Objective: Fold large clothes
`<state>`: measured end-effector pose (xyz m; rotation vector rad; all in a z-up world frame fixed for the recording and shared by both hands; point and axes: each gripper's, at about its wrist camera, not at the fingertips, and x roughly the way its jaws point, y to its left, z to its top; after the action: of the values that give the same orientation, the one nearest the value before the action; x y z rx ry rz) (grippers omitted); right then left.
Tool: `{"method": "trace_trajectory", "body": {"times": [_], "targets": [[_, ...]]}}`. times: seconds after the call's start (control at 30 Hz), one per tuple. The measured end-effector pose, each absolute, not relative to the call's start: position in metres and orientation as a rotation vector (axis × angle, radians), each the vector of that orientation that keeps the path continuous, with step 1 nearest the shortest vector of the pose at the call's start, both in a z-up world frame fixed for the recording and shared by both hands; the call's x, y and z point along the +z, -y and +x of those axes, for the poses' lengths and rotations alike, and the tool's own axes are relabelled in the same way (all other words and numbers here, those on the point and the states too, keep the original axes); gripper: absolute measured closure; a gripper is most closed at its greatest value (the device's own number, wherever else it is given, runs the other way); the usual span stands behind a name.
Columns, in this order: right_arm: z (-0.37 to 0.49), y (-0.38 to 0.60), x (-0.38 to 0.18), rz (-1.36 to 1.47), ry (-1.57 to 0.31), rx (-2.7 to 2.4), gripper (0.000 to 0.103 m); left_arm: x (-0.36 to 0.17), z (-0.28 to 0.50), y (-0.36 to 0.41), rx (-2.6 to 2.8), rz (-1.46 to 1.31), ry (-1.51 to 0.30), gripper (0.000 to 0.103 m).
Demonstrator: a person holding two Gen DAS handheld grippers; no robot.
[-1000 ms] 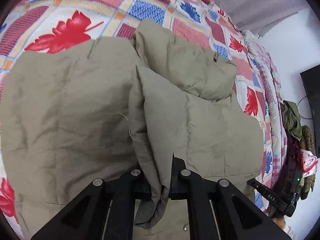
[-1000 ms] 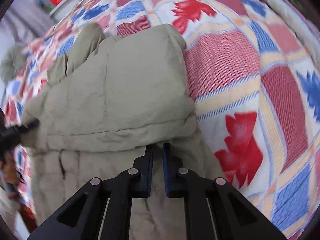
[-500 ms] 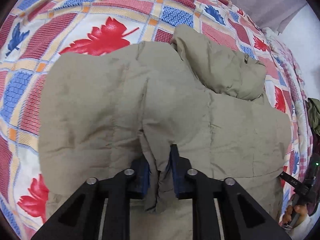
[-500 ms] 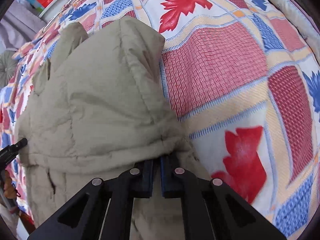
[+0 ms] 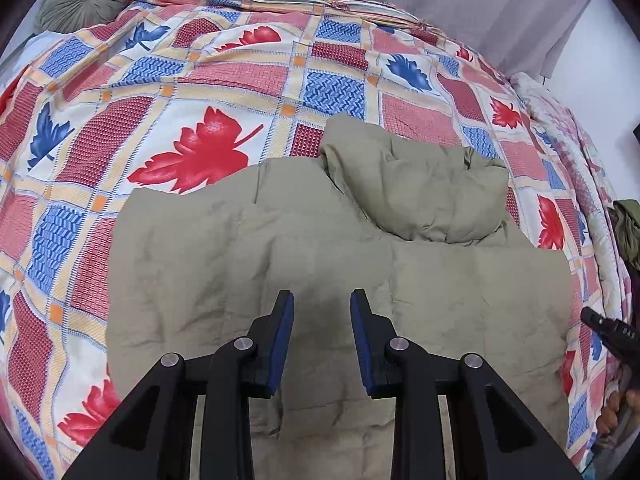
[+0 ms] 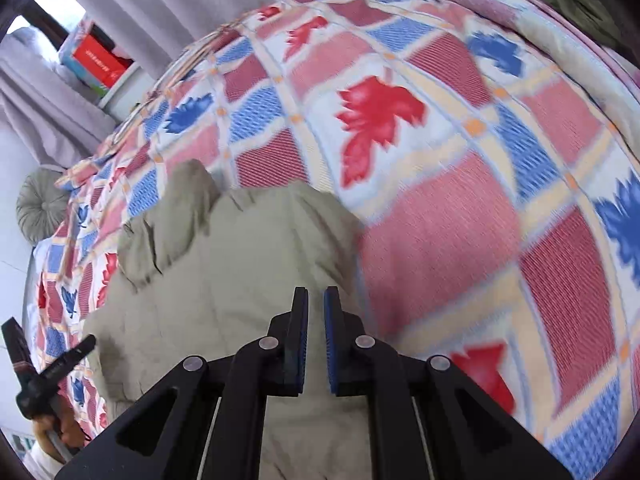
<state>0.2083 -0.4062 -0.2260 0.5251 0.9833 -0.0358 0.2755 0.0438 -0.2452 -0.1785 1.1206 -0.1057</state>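
Jacket (image 5: 320,264) hem hidden behind claw; bedspread (image 6: 500,208) motion-blurred

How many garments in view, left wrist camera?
2. A khaki jacket flat on the bedspread, centre; a dark green garment at the right edge. Others may be hidden.

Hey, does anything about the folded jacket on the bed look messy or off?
Mostly tidy. The olive jacket lies flat on the bedspread, but its hood sits bunched and puffed at the far edge, not flattened.
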Motion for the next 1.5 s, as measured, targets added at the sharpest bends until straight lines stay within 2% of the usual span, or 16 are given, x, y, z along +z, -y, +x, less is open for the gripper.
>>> {"method": "trace_trajectory", "body": {"times": [0.13,0.2,0.3,0.4,0.53,0.6,0.63,0.67,0.8,0.83,0.87,0.93,1.23,1.33,1.5], "targets": [[0.251,0.396,-0.249,0.488,-1.037,-0.024,0.094,-0.280,0.285,-0.034,-0.050,-0.134,-1.169,0.072],[0.273,0.396,-0.270,0.466,-1.078,-0.047,0.097,-0.293,0.288,-0.035,-0.048,-0.150,-1.184,0.072],[0.275,0.410,-0.293,0.499,-1.093,-0.062,0.100,-0.301,0.286,-0.028,-0.068,-0.149,-1.186,0.072],[0.268,0.424,-0.290,0.564,-1.064,-0.099,0.099,-0.304,0.284,-0.021,-0.069,-0.107,-1.181,0.072],[0.256,0.451,-0.283,0.692,-1.030,-0.108,0.091,-0.304,0.285,-0.023,-0.075,-0.117,-1.188,0.072],[0.252,0.467,-0.289,0.796,-1.045,-0.094,0.074,-0.304,0.286,-0.025,-0.082,-0.116,-1.194,0.072],[0.252,0.473,-0.293,0.837,-1.042,-0.094,0.053,-0.304,0.286,-0.025,-0.085,-0.111,-1.196,0.072],[0.251,0.480,-0.299,0.913,-1.033,-0.063,0.040,-0.305,0.286,-0.026,-0.089,-0.108,-1.197,0.072],[0.262,0.484,-0.337,1.228,-1.080,0.108,0.042,-0.306,0.287,-0.026,-0.092,-0.104,-1.203,0.072],[0.264,0.480,-0.340,1.256,-1.092,0.135,0.067,-0.307,0.287,-0.025,-0.089,-0.101,-1.204,0.072],[0.267,0.475,-0.338,1.243,-1.098,0.162,0.080,-0.307,0.287,-0.024,-0.083,-0.097,-1.205,0.072],[0.268,0.471,-0.324,1.124,-1.085,0.130,0.085,-0.306,0.288,-0.022,-0.072,-0.086,-1.208,0.072],[0.269,0.471,-0.320,0.863,-1.094,0.006,0.087,-0.313,0.291,-0.012,-0.084,-0.074,-1.199,0.072],[0.262,0.463,-0.300,0.732,-1.091,-0.076,0.078,-0.310,0.290,-0.014,-0.086,-0.076,-1.203,0.072],[0.230,0.442,-0.257,0.446,-1.056,-0.154,0.077,-0.290,0.279,-0.026,-0.059,-0.079,-1.183,0.072]]}}
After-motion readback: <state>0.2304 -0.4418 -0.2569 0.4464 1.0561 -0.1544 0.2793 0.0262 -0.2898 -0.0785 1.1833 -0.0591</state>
